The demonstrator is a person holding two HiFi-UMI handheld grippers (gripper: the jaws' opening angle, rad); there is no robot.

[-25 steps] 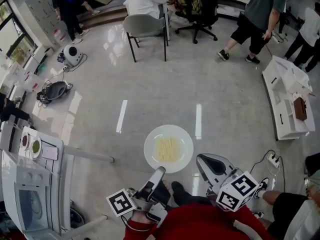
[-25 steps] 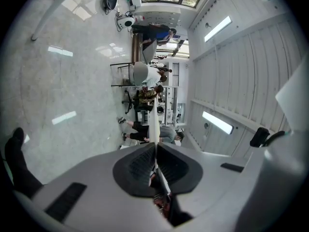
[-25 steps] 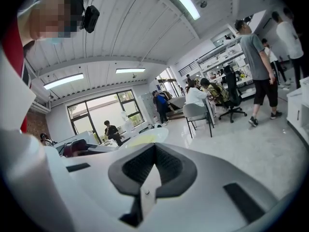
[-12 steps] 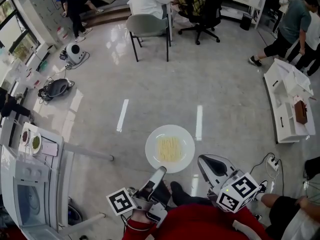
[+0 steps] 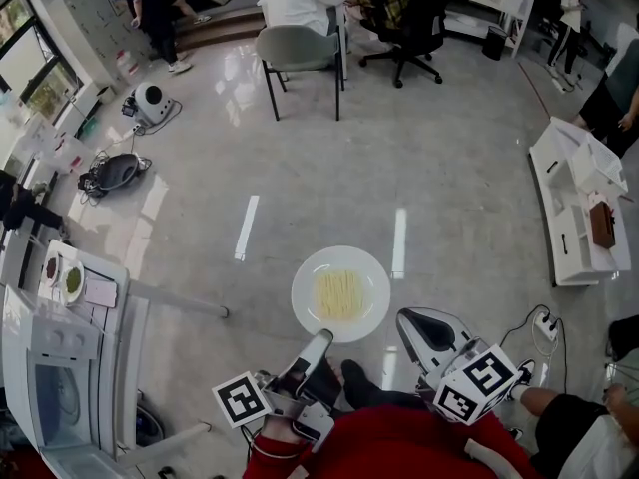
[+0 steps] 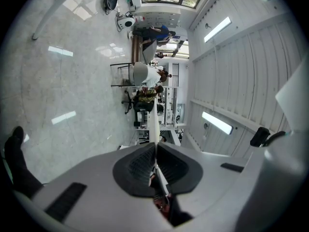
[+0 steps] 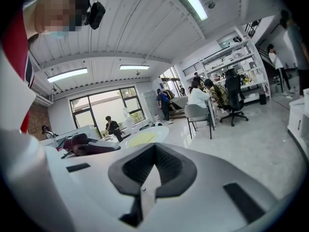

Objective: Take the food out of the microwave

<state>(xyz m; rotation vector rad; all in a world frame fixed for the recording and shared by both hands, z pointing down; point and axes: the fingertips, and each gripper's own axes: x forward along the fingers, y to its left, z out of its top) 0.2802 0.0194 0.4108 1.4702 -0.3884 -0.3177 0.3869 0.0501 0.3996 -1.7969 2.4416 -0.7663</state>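
Note:
A white plate of pale noodles hangs level over the floor in the head view. My left gripper is shut on its near rim. The left gripper view shows the plate edge-on as a thin white line running out from between the closed dark pads. To the plate's right my right gripper is apart from it, its jaws together with nothing in them. From the right gripper view the plate lies beyond the jaws on the left. The white microwave stands at the far lower left.
Two small dishes sit on the stand beside the microwave. A grey chair and seated people are at the far side. There is a white low cabinet at the right, floor appliances at the left, and a power strip near my right.
The plate and both grippers have kept their places. A person at the upper right has walked off toward the right edge of the head view.

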